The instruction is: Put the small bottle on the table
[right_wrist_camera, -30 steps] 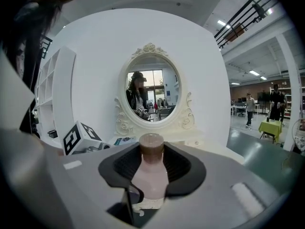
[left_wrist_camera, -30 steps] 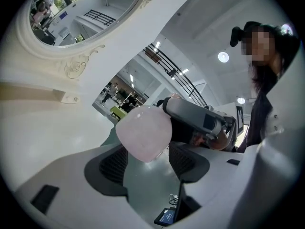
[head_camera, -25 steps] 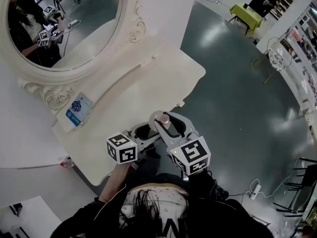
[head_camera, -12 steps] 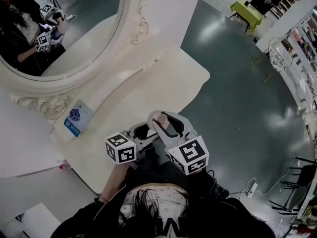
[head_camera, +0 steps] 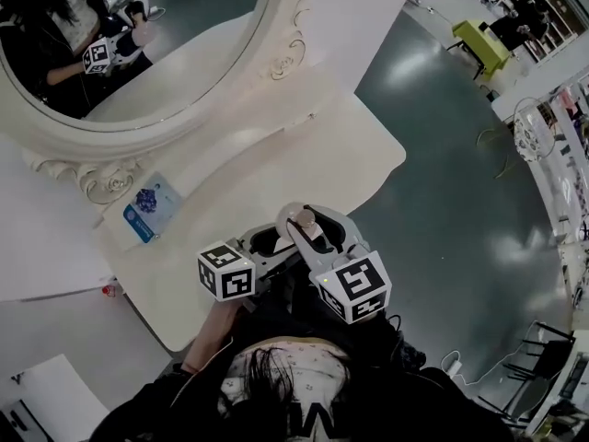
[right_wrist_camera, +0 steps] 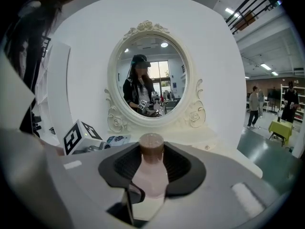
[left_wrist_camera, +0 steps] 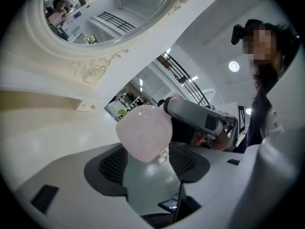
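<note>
One bottle [right_wrist_camera: 151, 175] is in sight. There are two tongs, the left tongs [left_wrist_camera: 147, 162] and the right tongs [right_wrist_camera: 152, 161], each bearing one marker cube: a left cube [head_camera: 226, 272] and a right cube [head_camera: 357, 288]. One oval mirror [head_camera: 138, 44] stands at the far side of the single counter [head_camera: 304, 155]. One blue packet [head_camera: 147, 212] lies at its left. Far right are one yellow-green table [head_camera: 480, 44] and two people, a nearer person [right_wrist_camera: 254, 104] and a farther person [right_wrist_camera: 289, 101].
</note>
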A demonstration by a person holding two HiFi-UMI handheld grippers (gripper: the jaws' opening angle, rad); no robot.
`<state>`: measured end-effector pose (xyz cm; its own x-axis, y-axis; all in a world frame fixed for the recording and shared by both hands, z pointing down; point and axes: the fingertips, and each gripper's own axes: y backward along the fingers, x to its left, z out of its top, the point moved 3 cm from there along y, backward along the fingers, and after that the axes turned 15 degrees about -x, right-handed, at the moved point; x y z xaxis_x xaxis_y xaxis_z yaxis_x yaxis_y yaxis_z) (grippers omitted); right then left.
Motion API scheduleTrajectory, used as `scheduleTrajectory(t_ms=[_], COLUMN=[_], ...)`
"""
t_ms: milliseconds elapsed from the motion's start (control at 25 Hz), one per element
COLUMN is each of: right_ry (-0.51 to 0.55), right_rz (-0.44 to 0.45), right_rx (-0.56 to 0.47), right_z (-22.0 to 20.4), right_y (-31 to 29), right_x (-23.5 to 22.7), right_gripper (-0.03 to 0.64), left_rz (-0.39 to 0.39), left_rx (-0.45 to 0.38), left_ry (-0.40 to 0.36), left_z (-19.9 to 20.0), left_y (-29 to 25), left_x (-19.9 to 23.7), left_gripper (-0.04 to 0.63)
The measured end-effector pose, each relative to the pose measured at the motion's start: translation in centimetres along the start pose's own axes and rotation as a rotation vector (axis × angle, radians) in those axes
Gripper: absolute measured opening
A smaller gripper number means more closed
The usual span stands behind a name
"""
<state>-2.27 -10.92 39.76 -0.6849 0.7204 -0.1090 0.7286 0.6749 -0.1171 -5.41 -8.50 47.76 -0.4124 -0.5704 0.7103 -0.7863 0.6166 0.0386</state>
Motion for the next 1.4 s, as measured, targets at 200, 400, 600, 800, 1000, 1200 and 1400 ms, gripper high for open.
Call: scheduleTrajectory(t_ms=[200, 400, 600, 800, 1000, 1200, 1400], right_ry=[0.001, -0.027, -0.034, -0.051, -0.081, -0.101, -0.140], right_rz=[0.098, 0.197, 0.304, 0.371, 0.403, 0.422, 0.435], right_rx=[0.002, 0.005, 0.035, 0.050, 0.063, 0.060, 0.054], right_z=[0.2, 0.1, 0.1, 0.2, -0.2, 0.1, 0.5], right_y=[-2.3, -4.8, -6.9, -8.5, -9.3, -10.3, -11.4], right_x=[-1.1, -3.3, -6.1, -9.1, -11.7, -13.8, -15.5], right_gripper=[0.150, 0.150, 0.150, 0.150, 0.150, 0.150, 0.150], left_rz=[0.070, 0.158, 0.242, 0.300, 0.343, 0.366, 0.379], left_rx=[-0.072, -0.130, -0.169, -0.198, -0.200, -0.212, -0.239], left_ry=[0.002, -0.004, -0.010, -0.016, -0.018, -0.026, -0.025], left_z=[1.3, 2.5, 3.6, 4.5, 4.7, 5.5, 6.3], left_y=[-0.6, -2.1, -4.4, -7.0, -9.2, -10.9, -12.2], left_x=[1.5, 3.6, 5.3, 6.9, 8.0, 8.8, 9.3], left_gripper=[0.252, 0.252, 0.252, 0.251, 0.252, 0.251, 0.252])
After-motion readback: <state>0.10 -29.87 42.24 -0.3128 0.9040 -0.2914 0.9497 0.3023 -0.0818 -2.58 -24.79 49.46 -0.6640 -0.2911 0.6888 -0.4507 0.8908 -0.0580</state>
